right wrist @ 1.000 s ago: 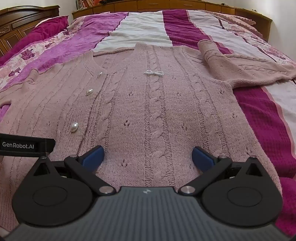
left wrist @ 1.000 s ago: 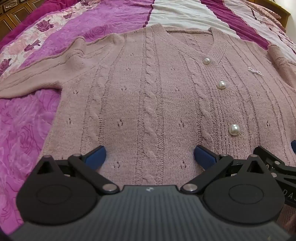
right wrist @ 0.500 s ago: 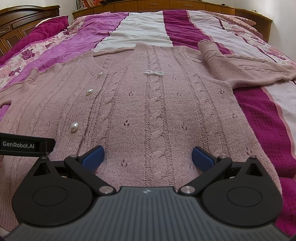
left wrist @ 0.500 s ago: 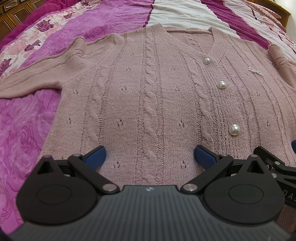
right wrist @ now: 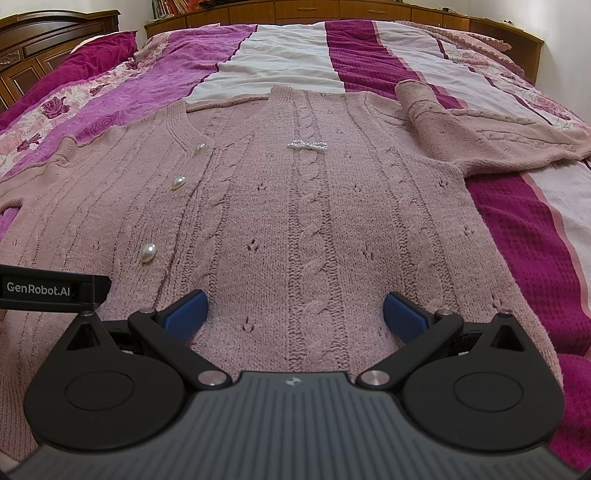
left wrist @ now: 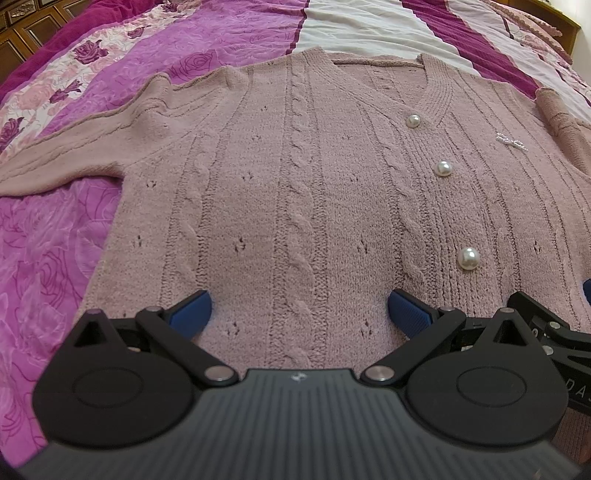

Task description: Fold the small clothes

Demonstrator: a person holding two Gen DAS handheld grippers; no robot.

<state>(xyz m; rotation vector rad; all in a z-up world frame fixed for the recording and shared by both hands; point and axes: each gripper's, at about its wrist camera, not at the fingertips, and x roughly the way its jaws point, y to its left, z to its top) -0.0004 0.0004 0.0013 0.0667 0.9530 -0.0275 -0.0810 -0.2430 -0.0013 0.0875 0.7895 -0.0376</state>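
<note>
A dusty-pink cable-knit cardigan (left wrist: 295, 192) (right wrist: 314, 221) lies flat and face up on the bed, buttoned with pearl buttons (left wrist: 468, 257) and carrying a small pearl bow (right wrist: 307, 144). Its left sleeve (left wrist: 74, 155) stretches out sideways. The right sleeve (right wrist: 480, 140) lies out to the side with its cuff end turned back near the shoulder. My left gripper (left wrist: 297, 310) hovers open over the hem on the left half, nothing between its blue pads. Over the hem on the right half, my right gripper (right wrist: 295, 308) is open too, and empty.
The bedspread (right wrist: 280, 48) has magenta, white and rose-print stripes. A dark wooden headboard (right wrist: 332, 9) runs along the far edge, with wooden furniture (right wrist: 33, 48) at the left. The other gripper's black body (right wrist: 44, 288) shows at the left edge of the right wrist view.
</note>
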